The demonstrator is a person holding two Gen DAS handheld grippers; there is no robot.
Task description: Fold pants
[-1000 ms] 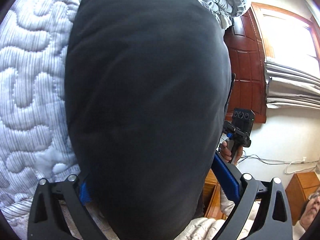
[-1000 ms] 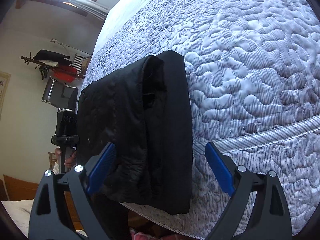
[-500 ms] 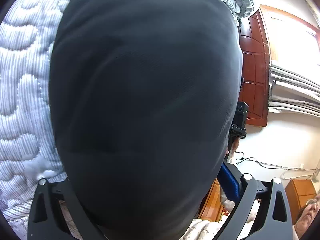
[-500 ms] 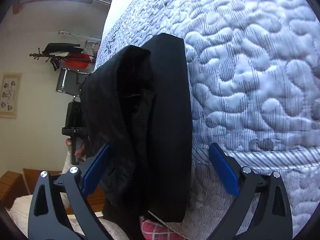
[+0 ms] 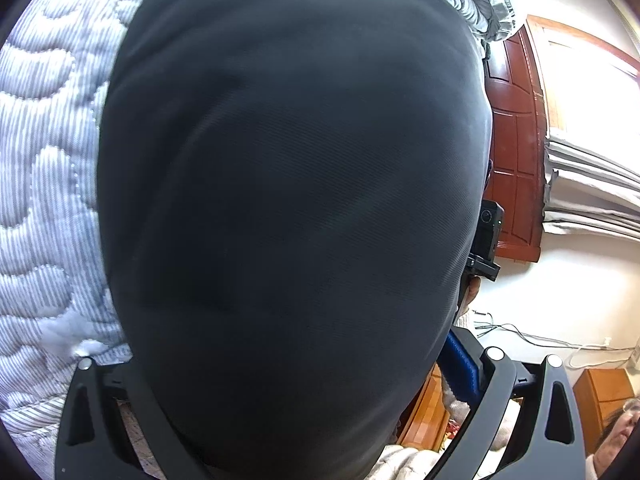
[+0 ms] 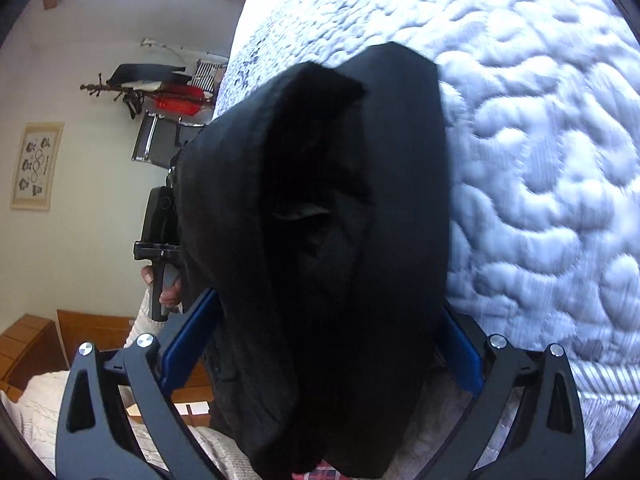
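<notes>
Black pants (image 6: 340,240) (plain); pale blue-white striped quilt (image 6: 540,160).
</notes>
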